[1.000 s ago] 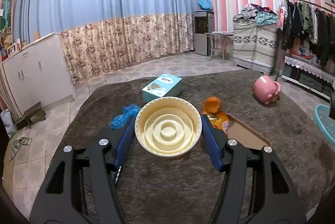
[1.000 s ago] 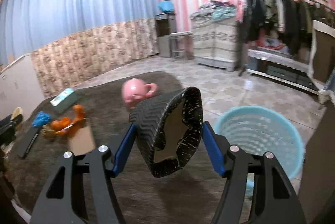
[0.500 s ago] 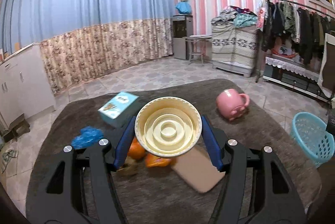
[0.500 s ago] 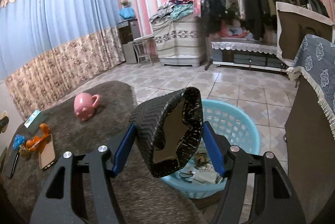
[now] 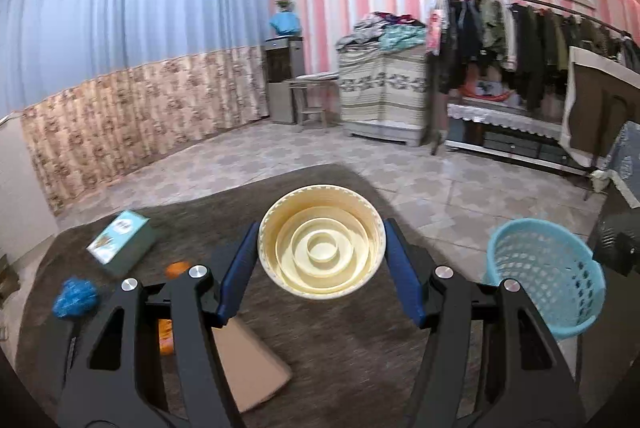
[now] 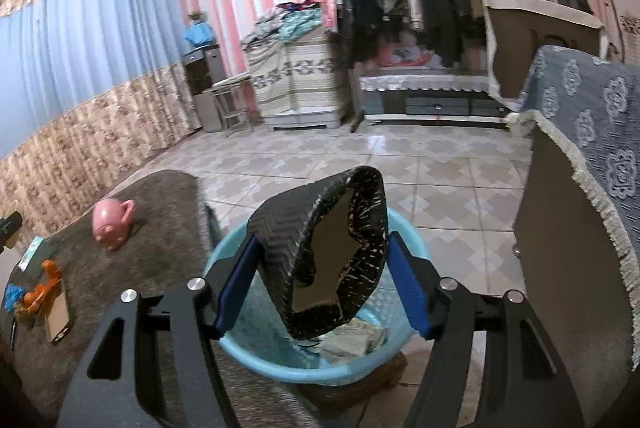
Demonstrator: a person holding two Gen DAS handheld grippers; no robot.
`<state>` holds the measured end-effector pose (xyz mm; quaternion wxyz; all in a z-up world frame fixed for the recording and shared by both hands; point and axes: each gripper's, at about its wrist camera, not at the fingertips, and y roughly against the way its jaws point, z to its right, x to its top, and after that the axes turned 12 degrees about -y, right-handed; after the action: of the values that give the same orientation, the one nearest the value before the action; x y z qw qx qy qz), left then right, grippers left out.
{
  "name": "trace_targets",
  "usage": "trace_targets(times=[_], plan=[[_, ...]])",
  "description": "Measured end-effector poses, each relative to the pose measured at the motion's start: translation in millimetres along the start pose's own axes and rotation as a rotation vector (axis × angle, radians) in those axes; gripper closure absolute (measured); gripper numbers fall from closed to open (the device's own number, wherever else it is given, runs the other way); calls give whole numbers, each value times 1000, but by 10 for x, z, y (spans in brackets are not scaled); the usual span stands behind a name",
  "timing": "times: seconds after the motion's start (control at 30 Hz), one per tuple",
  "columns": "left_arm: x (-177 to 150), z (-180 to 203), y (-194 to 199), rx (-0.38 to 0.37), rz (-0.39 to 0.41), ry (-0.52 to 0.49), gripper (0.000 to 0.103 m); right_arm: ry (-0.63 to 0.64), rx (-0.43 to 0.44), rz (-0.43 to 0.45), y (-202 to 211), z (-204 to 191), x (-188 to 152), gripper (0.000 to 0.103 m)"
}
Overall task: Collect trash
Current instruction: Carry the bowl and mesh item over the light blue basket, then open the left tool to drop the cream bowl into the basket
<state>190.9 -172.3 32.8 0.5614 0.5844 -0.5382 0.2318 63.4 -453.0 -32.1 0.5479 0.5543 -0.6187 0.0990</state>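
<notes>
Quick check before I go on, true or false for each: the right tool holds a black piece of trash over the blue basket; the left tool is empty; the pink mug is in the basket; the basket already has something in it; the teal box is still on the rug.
1. The right tool holds a black zigzag-patterned scrap above the light blue plastic basket. True.
2. The left tool is empty. False: it grips a round cream plastic dish.
3. The pink ceramic mug is in the basket. False: it lies on the brown rug.
4. The basket already holds something. True.
5. The teal cardboard box lies on the rug. True.
</notes>
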Motion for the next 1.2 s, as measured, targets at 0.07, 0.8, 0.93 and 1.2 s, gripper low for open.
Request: trace_targets(times=[0.07, 0.8, 0.93, 1.2], plan=[[70, 182, -61, -34, 15, -19, 42, -14, -9, -1, -27, 57, 18, 38], [201, 1919, -853, -318, -33, -149, 42, -64, -135, -29, -252, 442, 77, 38], [181, 2178, -1011, -373, -56, -173, 42, -77, -153, -52, -314, 473, 56, 38], [199, 2428, -1133, -411, -64, -236, 42, -90, -152, -64, -366, 518, 67, 38]])
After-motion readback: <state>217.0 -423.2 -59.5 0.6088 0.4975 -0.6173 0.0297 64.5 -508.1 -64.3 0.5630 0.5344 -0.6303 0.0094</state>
